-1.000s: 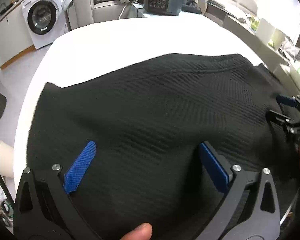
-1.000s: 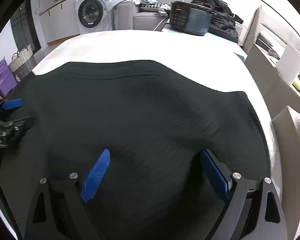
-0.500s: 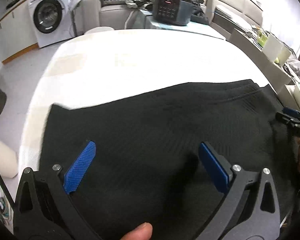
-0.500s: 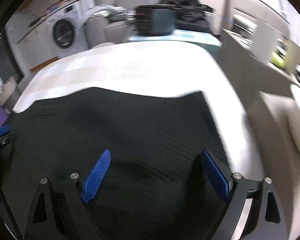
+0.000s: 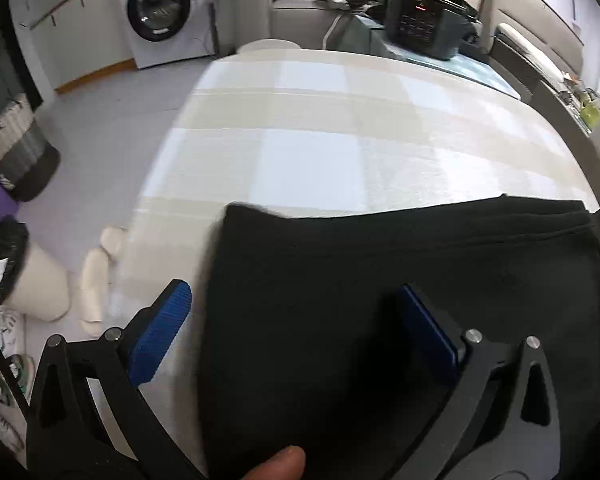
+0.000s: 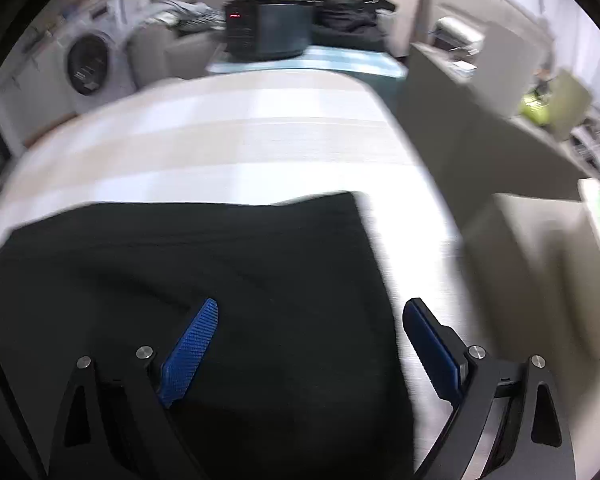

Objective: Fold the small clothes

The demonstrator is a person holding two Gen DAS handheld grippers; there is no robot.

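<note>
A black knit garment (image 5: 400, 264) lies flat on the white checked tablecloth (image 5: 320, 128). In the left wrist view my left gripper (image 5: 296, 312) is open above the garment's left edge: the left pad (image 5: 162, 334) is over bare cloth, the right pad (image 5: 428, 332) over the fabric. In the right wrist view the same garment (image 6: 188, 264) fills the lower left. My right gripper (image 6: 312, 336) is open and straddles its right edge, one pad (image 6: 190, 350) over fabric, the other pad (image 6: 430, 350) over the tablecloth (image 6: 260, 148). Neither holds anything.
A dark appliance (image 5: 424, 24) sits on a side table past the far edge. A washing machine (image 5: 160, 12) and a sofa with clothes (image 5: 296, 0) stand behind. Baskets and bags (image 5: 16, 168) are on the floor at left. A thumb tip (image 5: 276, 464) shows at the bottom edge.
Both grippers have pulled back and outward, left to the left edge, right to the right edge. More tablecloth shows beyond the garment. Each gripper has dropped out of the other's view.
</note>
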